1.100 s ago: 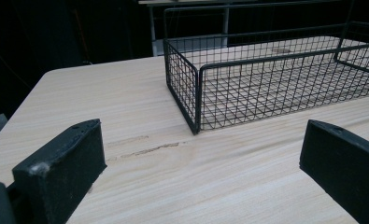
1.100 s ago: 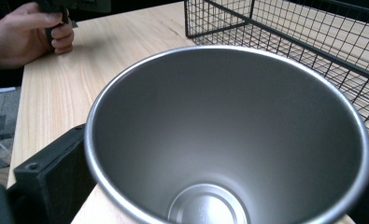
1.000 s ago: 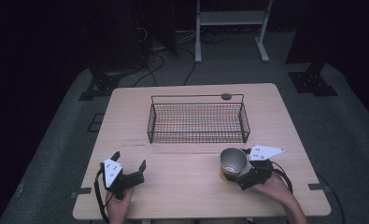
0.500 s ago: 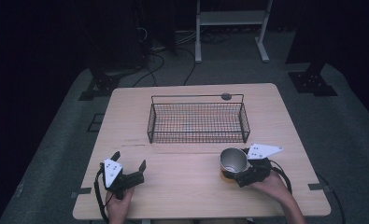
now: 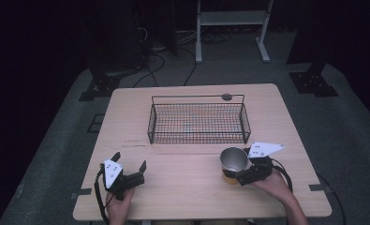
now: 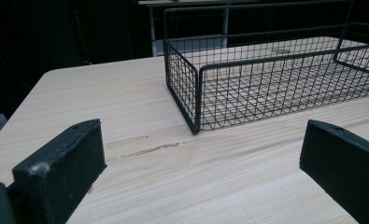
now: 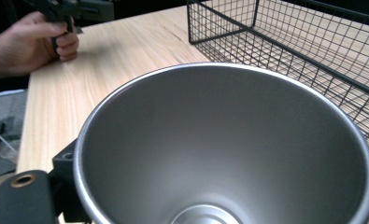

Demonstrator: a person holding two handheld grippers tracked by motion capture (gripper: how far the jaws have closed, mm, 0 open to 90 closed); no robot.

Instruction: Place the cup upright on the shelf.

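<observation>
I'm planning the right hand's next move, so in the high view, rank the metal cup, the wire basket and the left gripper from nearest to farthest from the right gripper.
1. Metal cup: in the right gripper.
2. Wire basket: beyond it, mid-table.
3. Left gripper: across the table's near edge.

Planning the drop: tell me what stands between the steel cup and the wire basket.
Nothing visible on the bare table strip between them. The steel cup, held in the right gripper, sits just before the wire basket; only the basket's near wall must be cleared.
</observation>
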